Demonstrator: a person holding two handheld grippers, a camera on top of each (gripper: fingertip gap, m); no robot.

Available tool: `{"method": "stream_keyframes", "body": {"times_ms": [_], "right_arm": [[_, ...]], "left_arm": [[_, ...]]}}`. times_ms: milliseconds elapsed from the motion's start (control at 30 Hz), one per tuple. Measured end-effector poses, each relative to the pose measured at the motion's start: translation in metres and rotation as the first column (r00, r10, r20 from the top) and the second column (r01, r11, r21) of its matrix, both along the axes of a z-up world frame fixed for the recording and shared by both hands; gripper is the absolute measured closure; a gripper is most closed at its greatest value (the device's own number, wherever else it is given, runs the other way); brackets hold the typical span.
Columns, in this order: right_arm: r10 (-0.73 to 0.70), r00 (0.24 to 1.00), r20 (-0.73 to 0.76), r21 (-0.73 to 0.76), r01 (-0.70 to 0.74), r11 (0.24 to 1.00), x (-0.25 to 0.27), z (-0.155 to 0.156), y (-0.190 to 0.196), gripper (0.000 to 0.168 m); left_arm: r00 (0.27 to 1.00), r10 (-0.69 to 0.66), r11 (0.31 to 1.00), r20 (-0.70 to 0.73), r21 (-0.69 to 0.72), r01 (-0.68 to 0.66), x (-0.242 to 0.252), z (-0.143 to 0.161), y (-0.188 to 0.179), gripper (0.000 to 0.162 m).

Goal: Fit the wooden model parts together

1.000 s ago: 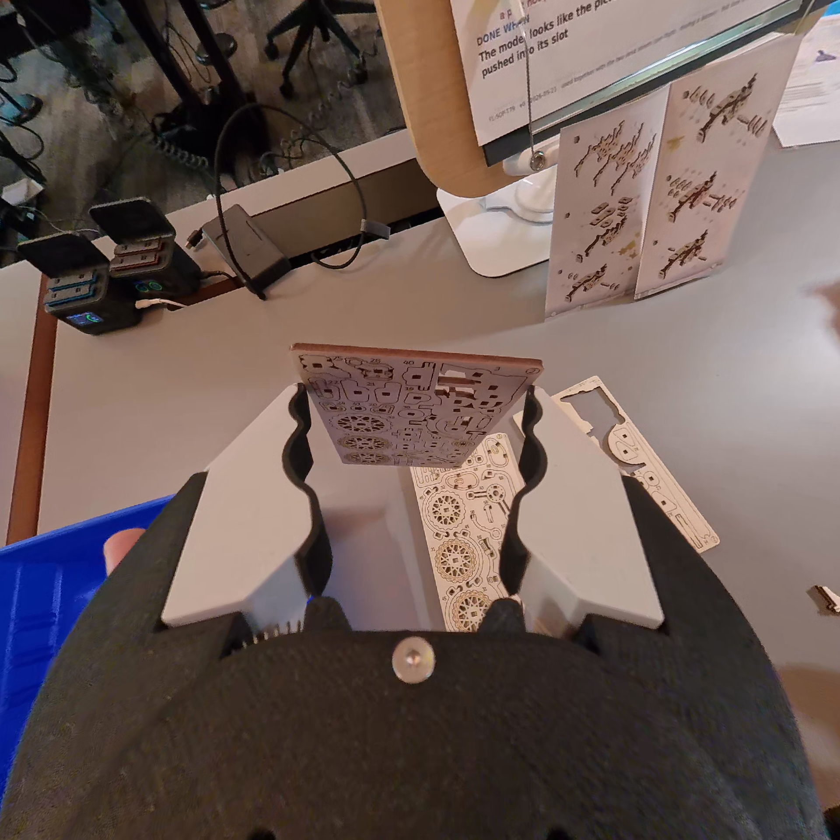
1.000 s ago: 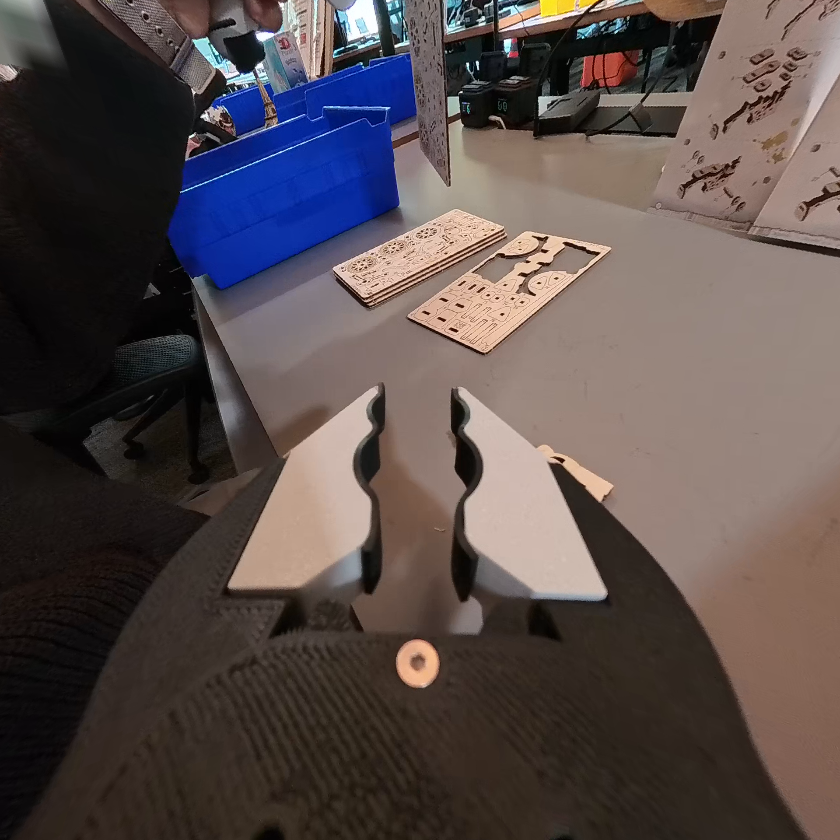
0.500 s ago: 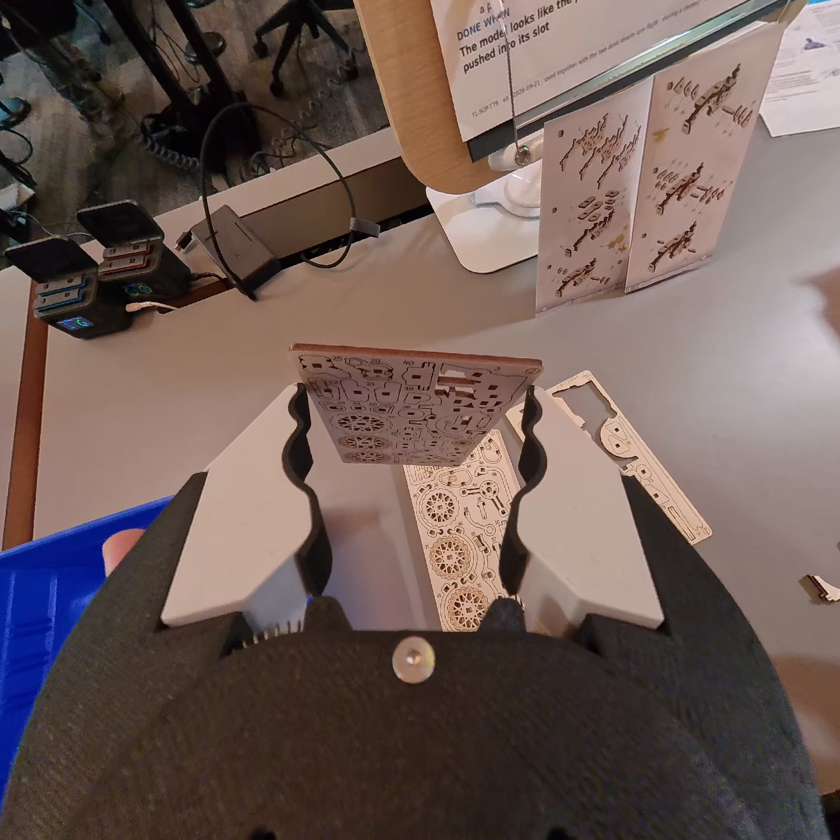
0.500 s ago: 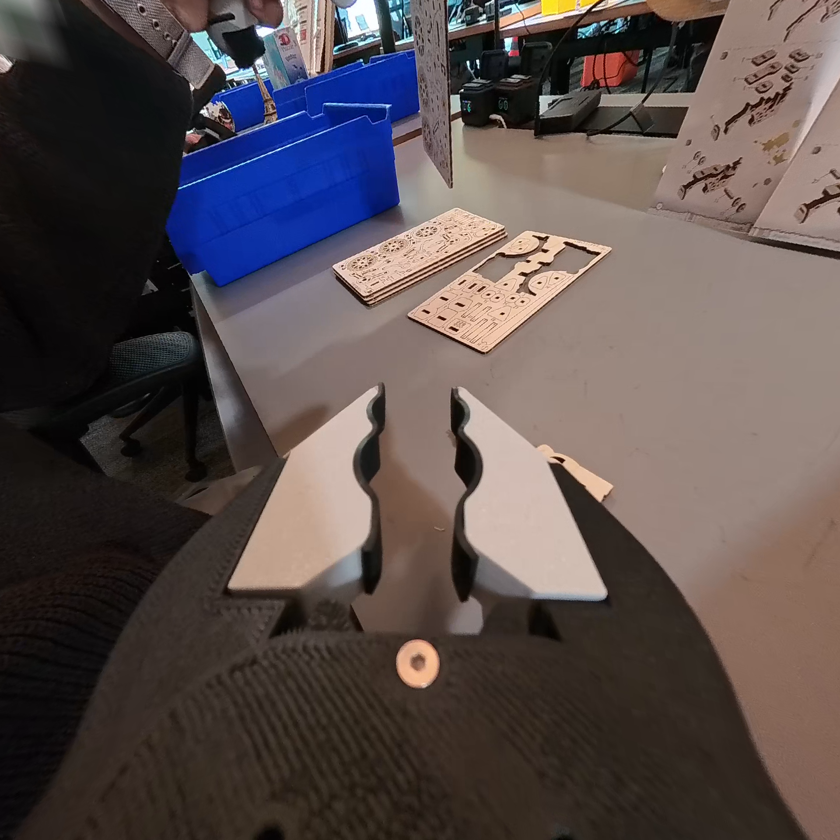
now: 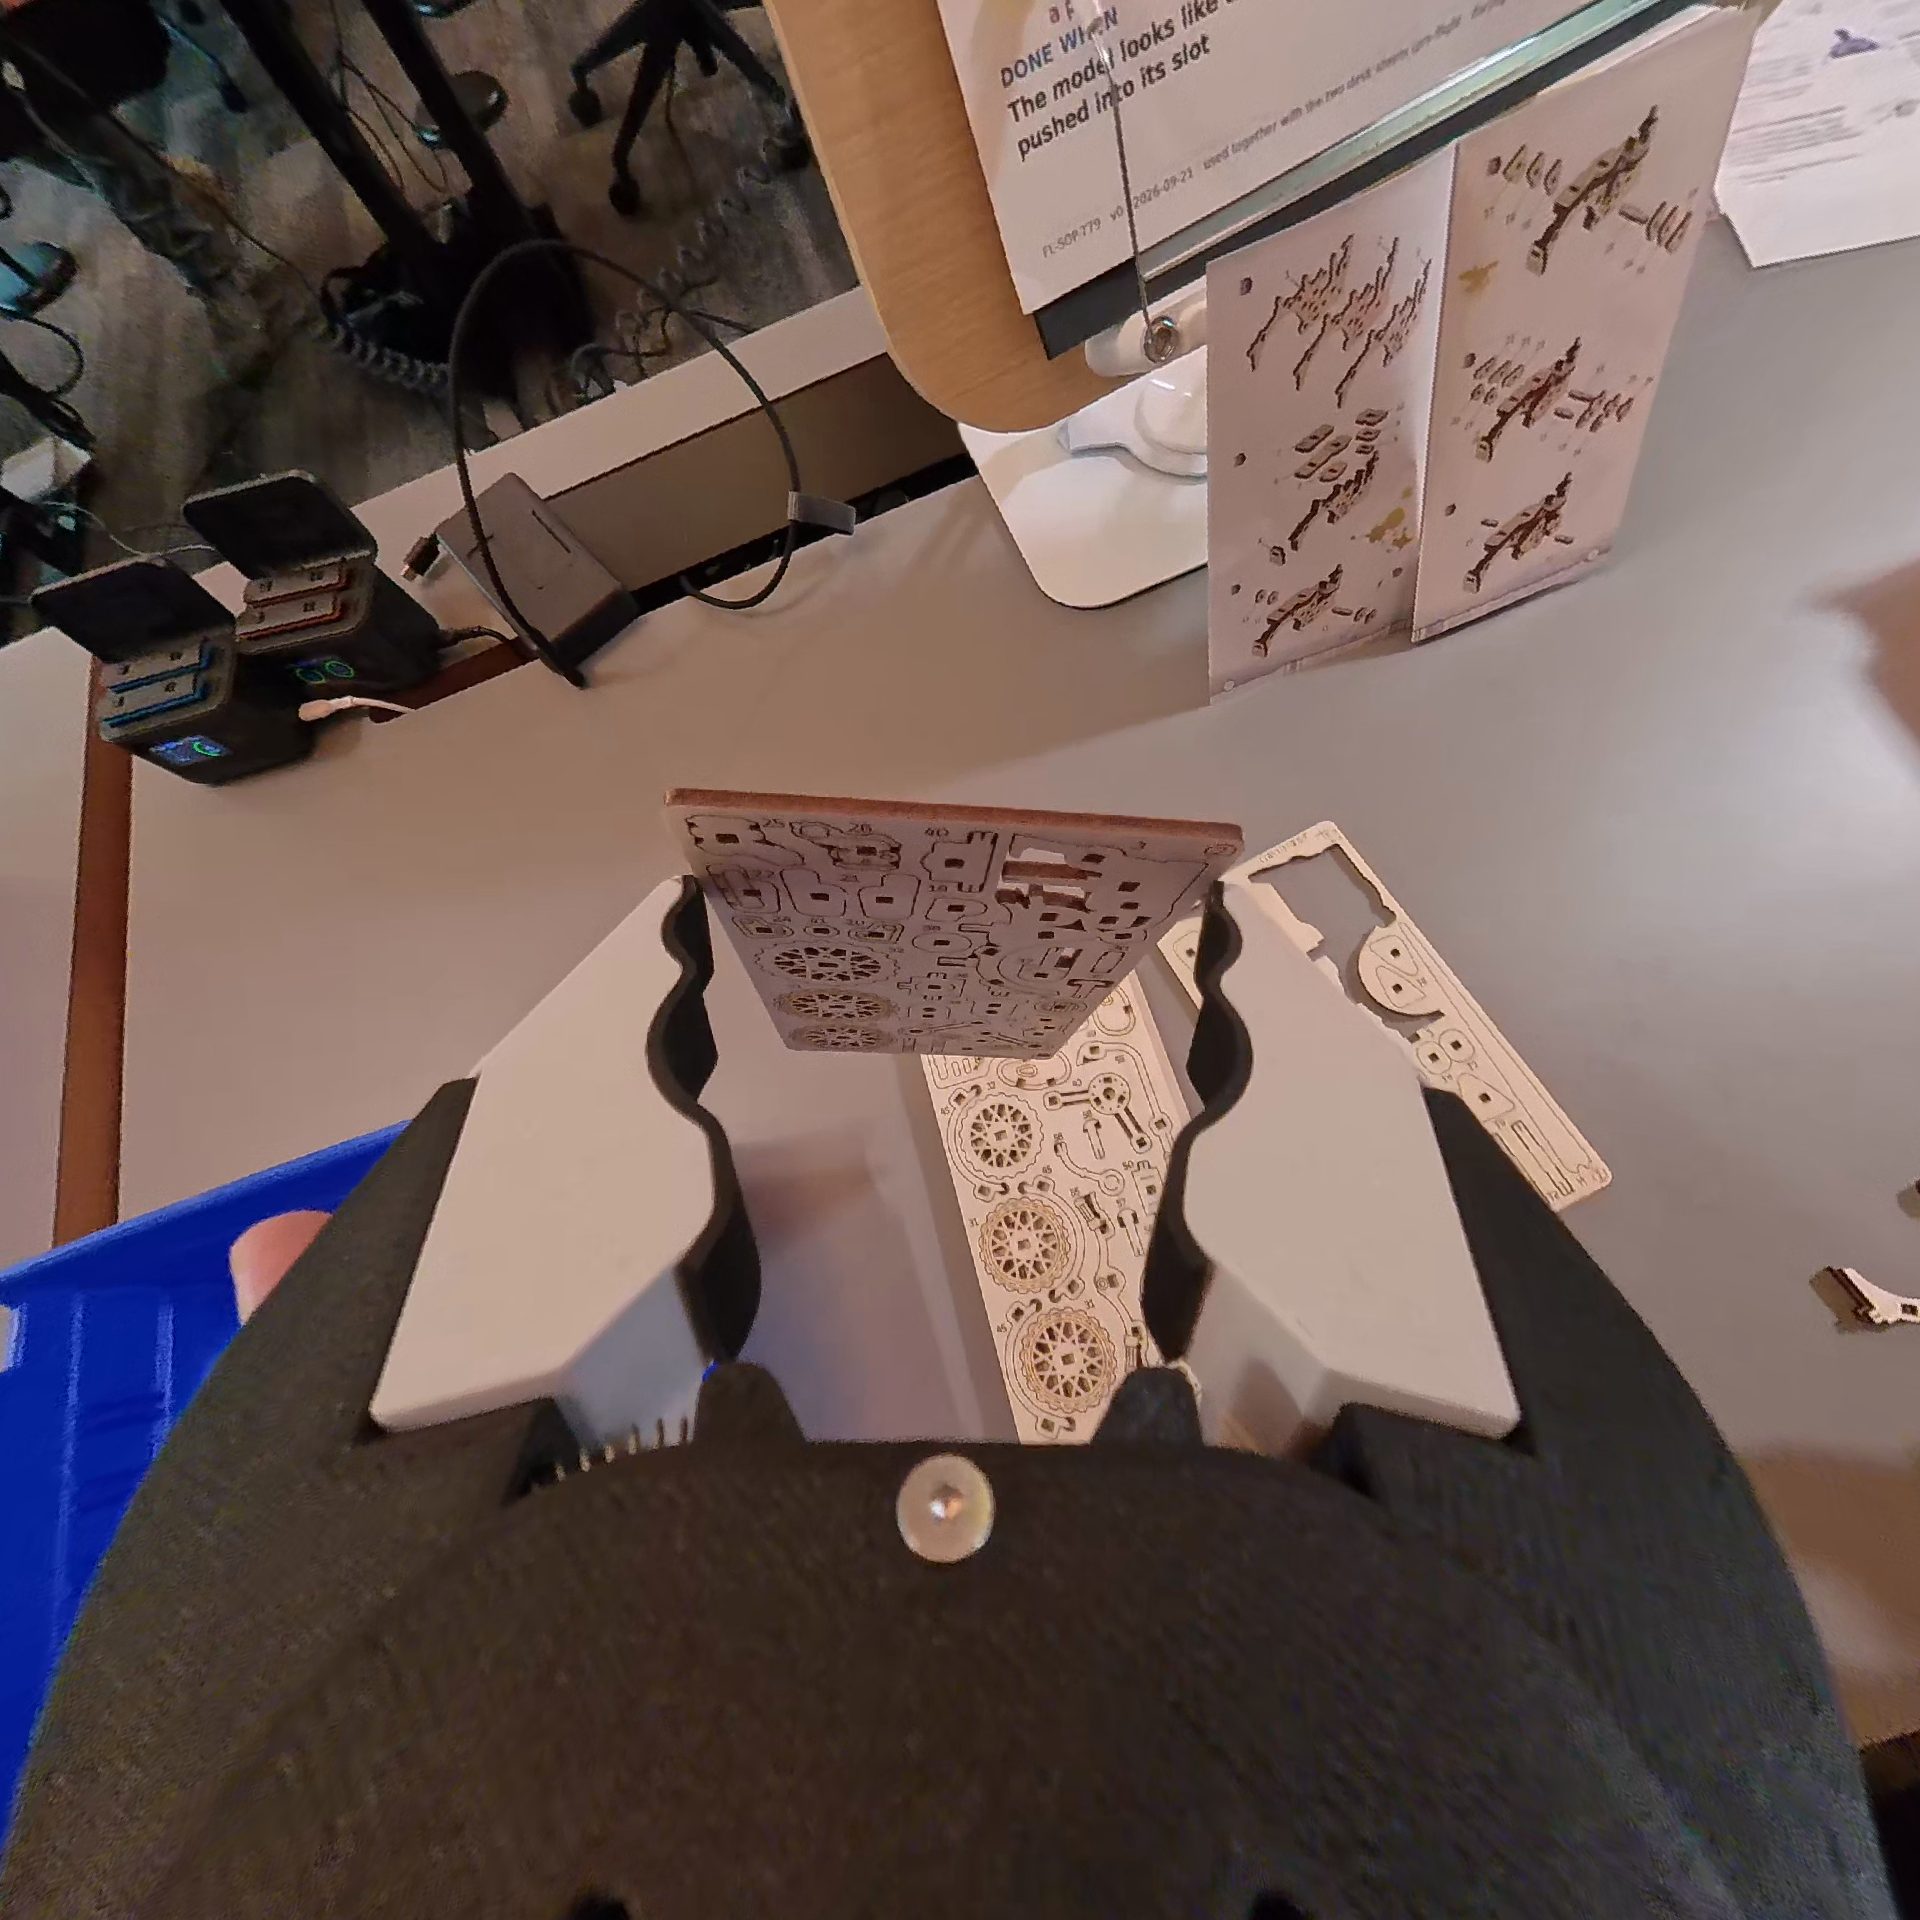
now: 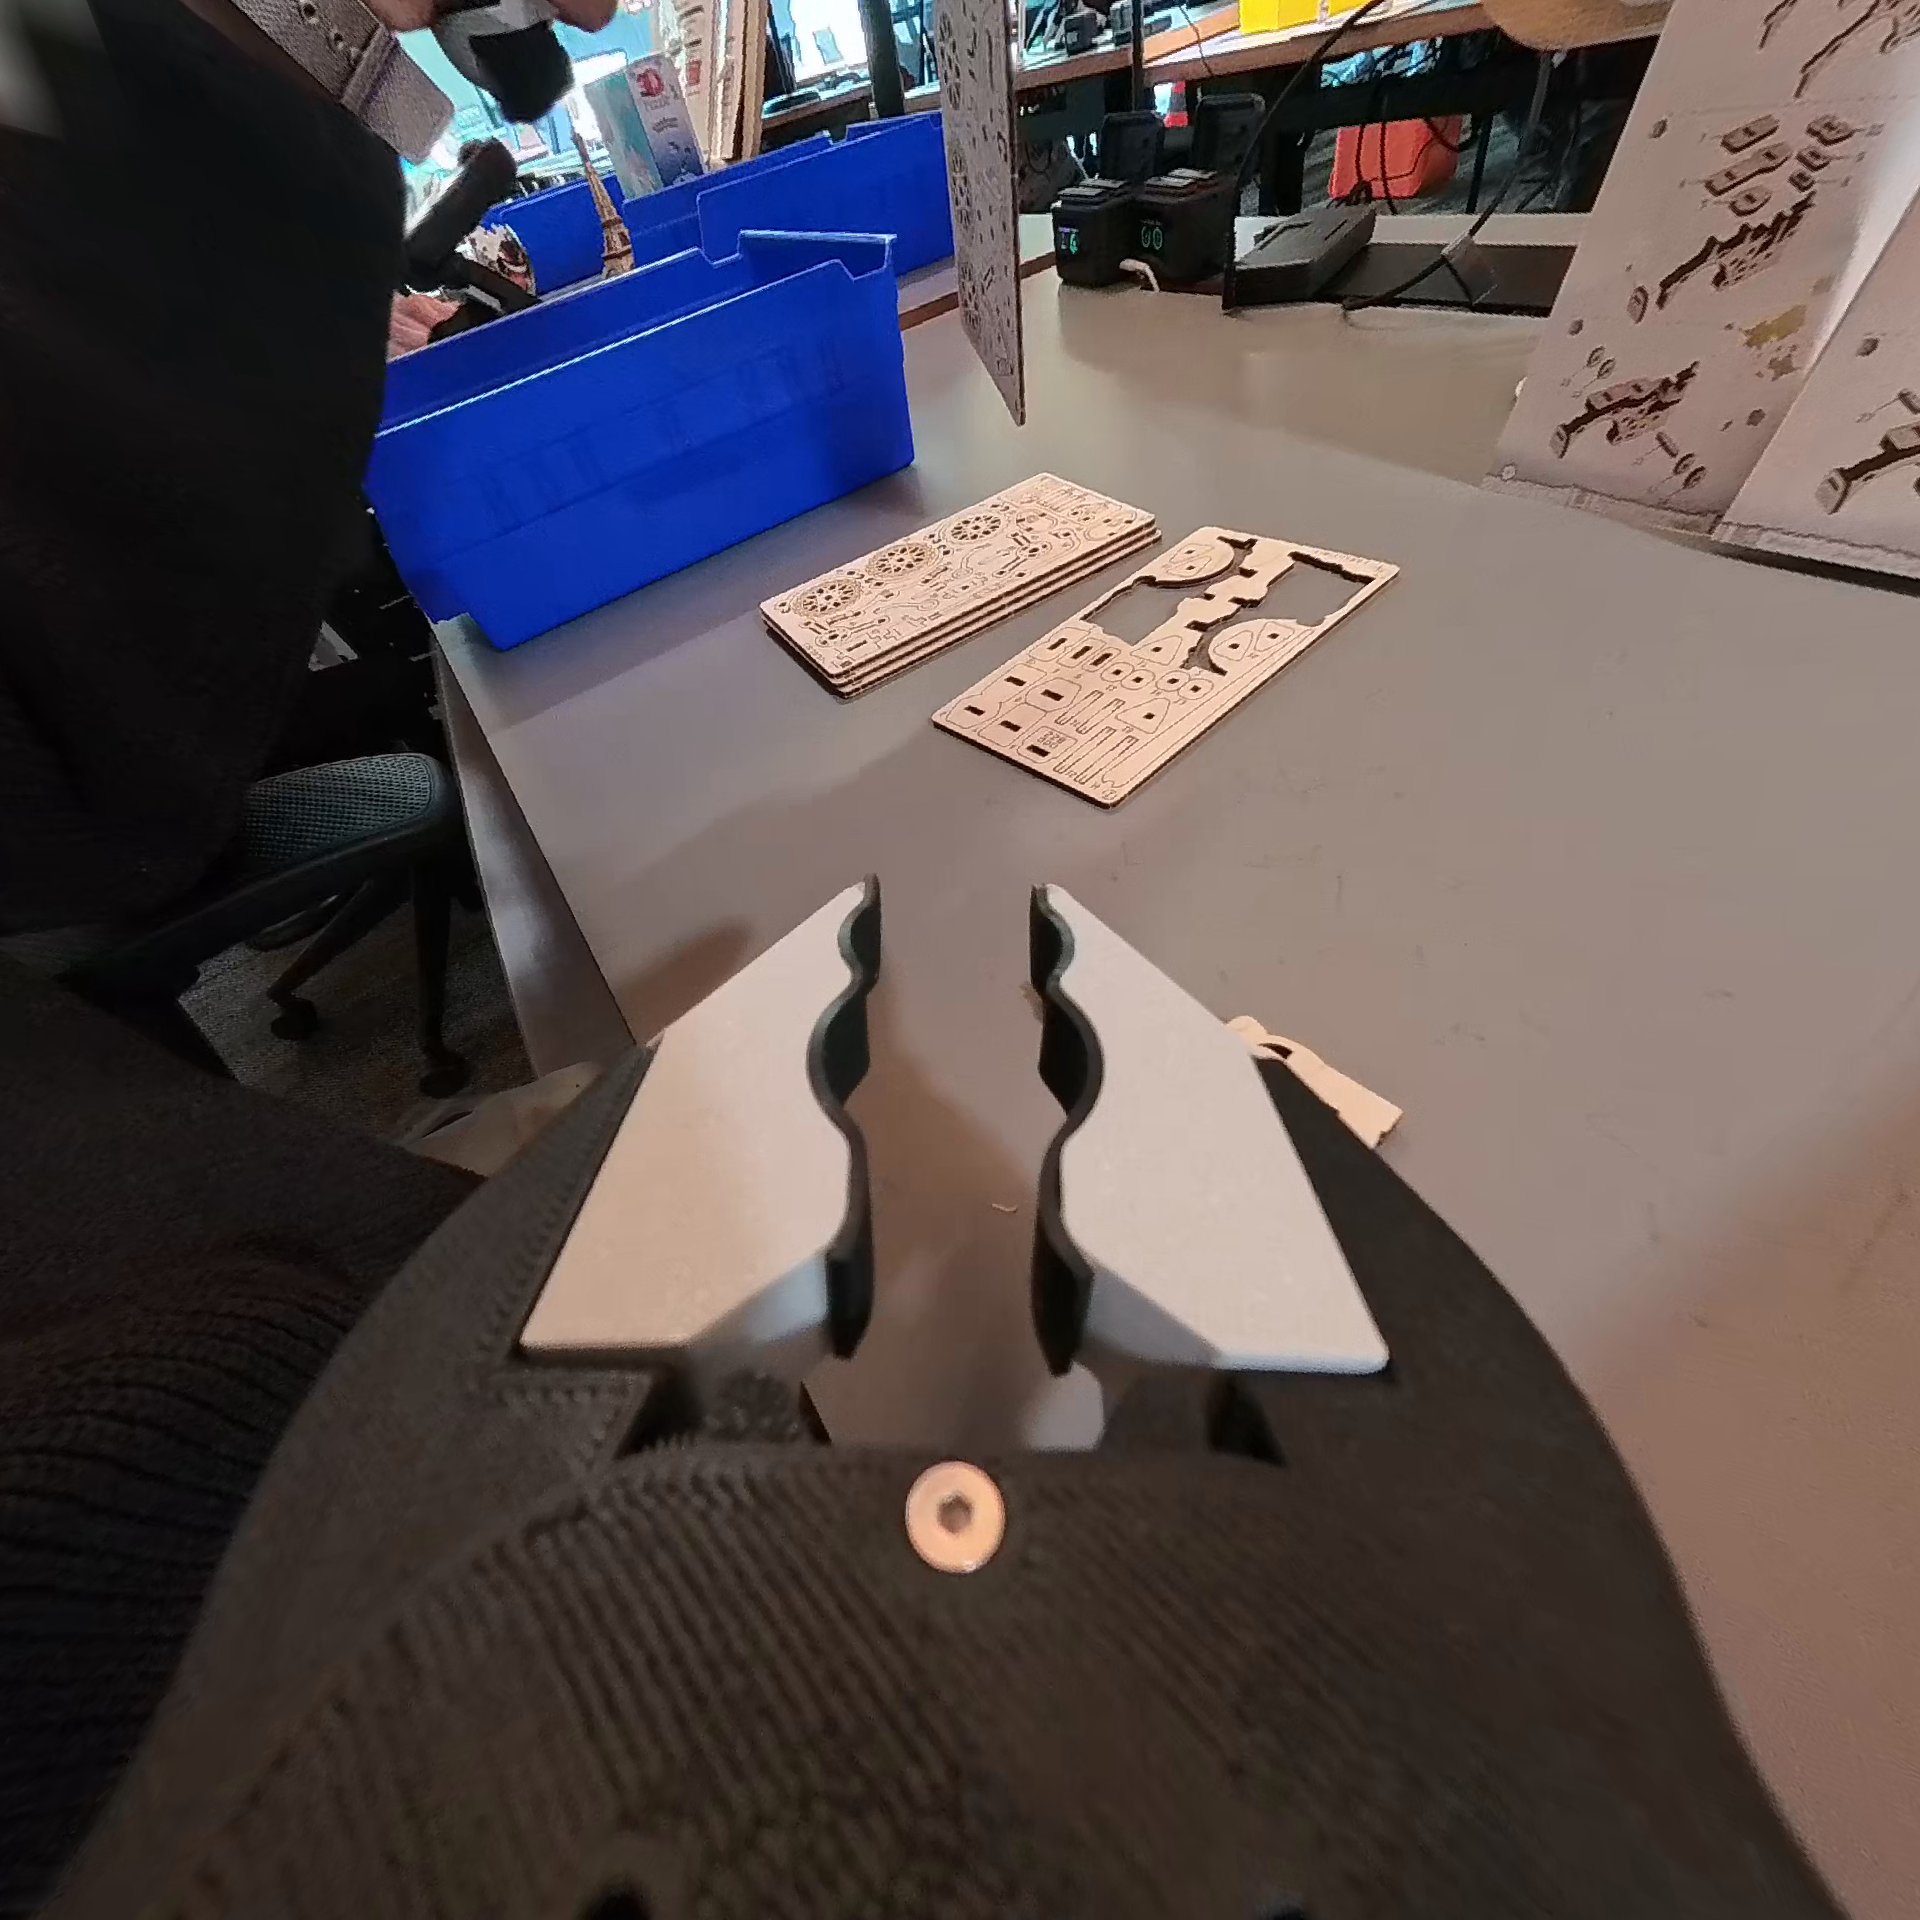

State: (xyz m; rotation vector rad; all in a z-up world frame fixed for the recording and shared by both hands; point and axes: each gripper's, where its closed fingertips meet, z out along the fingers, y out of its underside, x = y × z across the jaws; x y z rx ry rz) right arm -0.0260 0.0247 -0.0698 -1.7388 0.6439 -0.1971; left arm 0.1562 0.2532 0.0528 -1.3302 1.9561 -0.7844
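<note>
The left gripper (image 5: 951, 914) clamps a wooden sheet (image 5: 935, 925) by its side edges, upright above the grey table (image 5: 520, 935). Below lie a stack of sheets (image 6: 961, 582) and a partly emptied sheet (image 6: 1164, 665). The right gripper (image 6: 951, 914) hovers part-open and empty; a small piece (image 6: 1320, 1086), perhaps wooden, lies beside it.

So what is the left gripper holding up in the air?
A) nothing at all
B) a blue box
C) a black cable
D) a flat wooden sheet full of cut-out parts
D: the left gripper has its fingertips pressed on both side edges of a wooden parts sheet, held up above the grey table and the other sheets lying flat on it.
</note>
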Motion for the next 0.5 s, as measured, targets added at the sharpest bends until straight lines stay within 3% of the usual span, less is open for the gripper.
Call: {"method": "stream_keyframes", "body": {"times_ms": [500], "right_arm": [[0.001, 1.000, 0.001, -0.002, -0.001, 1.000, 0.000, 0.000, 0.000, 0.141]], "left_arm": [[0.997, -0.053, 0.996, -0.051, 0.070, 0.057, -0.020, 0.003, -0.014, 0.068]]}}
